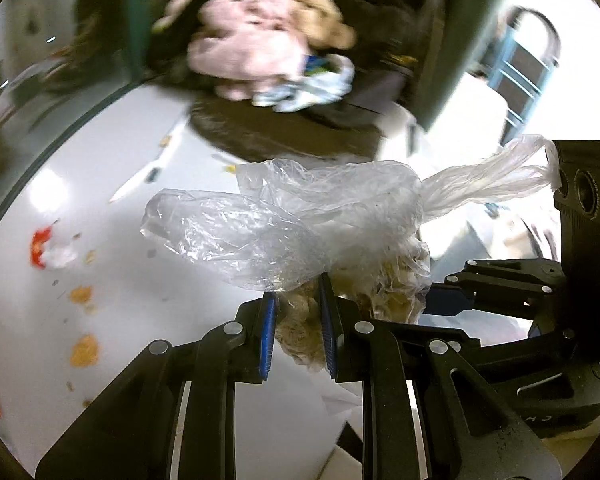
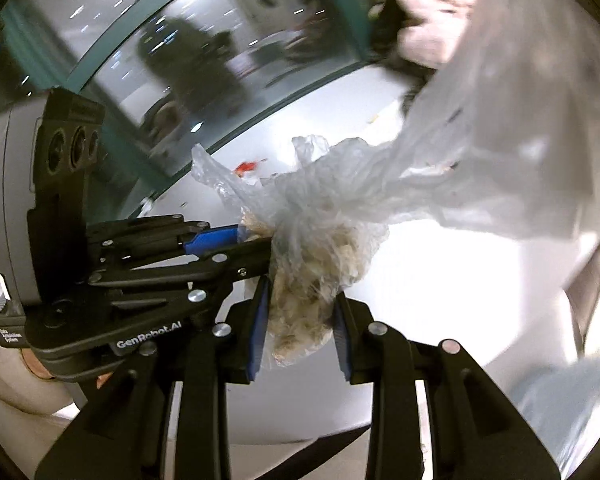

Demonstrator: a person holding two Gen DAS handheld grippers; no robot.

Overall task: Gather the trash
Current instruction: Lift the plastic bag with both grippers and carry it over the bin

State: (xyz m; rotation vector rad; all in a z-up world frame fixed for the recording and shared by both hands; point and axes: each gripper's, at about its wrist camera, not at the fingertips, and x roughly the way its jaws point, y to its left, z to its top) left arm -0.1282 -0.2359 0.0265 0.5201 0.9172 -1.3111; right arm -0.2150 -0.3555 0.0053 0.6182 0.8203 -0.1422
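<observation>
A clear plastic bag [image 1: 292,216] with beige crumpled scraps inside hangs above the white table [image 1: 140,320]. My left gripper [image 1: 298,300] is shut on the bag's lower bundle. My right gripper [image 2: 298,300] is also shut on the same bag [image 2: 320,248]. The left gripper shows in the right wrist view [image 2: 236,240], coming in from the left and touching the bag. The right gripper's fingers [image 1: 452,300] show in the left wrist view at the right of the bag. Red and white trash [image 1: 48,248] and orange crumbs [image 1: 84,350] lie on the table at the left.
A dark chair [image 1: 284,136] holds pink and tan plush toys [image 1: 252,48] and a crumpled white-blue wrapper [image 1: 312,84] beyond the table. A glass wall with green frame [image 2: 160,80] runs along the table's far edge. A blue-framed chair [image 1: 528,64] stands at the right.
</observation>
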